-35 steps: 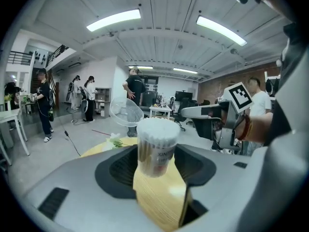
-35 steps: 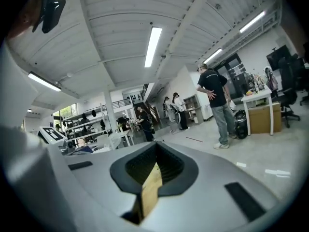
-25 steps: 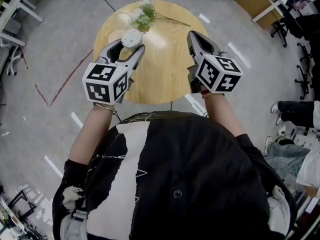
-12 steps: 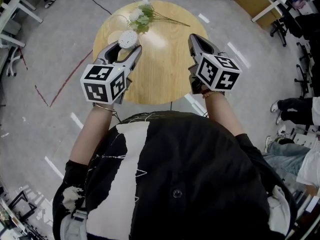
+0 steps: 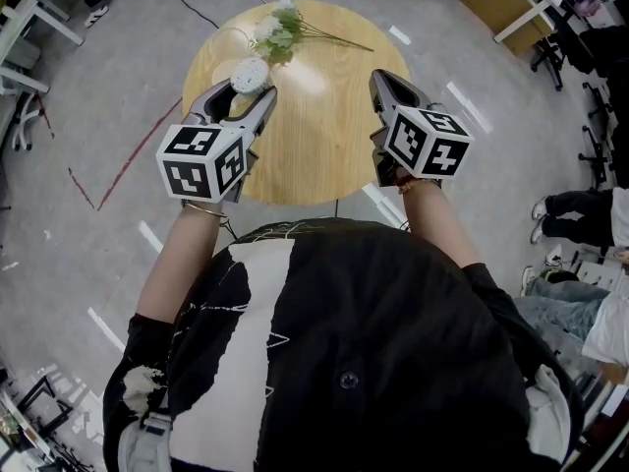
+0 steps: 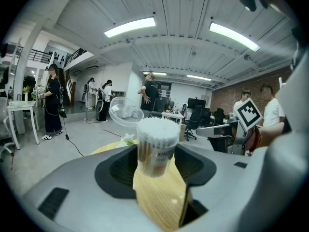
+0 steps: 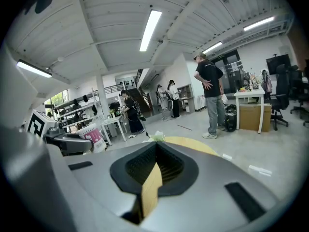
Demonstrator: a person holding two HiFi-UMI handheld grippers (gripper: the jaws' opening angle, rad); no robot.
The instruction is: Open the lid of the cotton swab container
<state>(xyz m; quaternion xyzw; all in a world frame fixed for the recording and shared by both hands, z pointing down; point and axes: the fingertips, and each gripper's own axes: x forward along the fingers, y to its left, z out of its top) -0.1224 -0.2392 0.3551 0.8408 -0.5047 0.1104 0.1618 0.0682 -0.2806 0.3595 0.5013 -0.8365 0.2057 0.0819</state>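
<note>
The left tongs point(image 5: 247, 88) grasp the cotton swab container point(image 6: 156, 149) at the round surface's point(image 5: 314, 146) 10 o'clock, its clear lid point(image 6: 126, 113) flipped open toward 11 o'clock, while the right tongs point(image 5: 385, 77) hover clenched and empty near 3 o'clock.

Round wooden tabletop point(image 5: 324, 136) stands on grey floor point(image 5: 88, 264) — white flower sprig point(image 5: 278, 29) lies at far edge; red floor line point(image 5: 138, 155) left.

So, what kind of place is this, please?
Probably an open-plan office or lab workspace. White desks, black office chairs and long ceiling lights show it, and the round wooden table stands on a wide grey floor.
</note>
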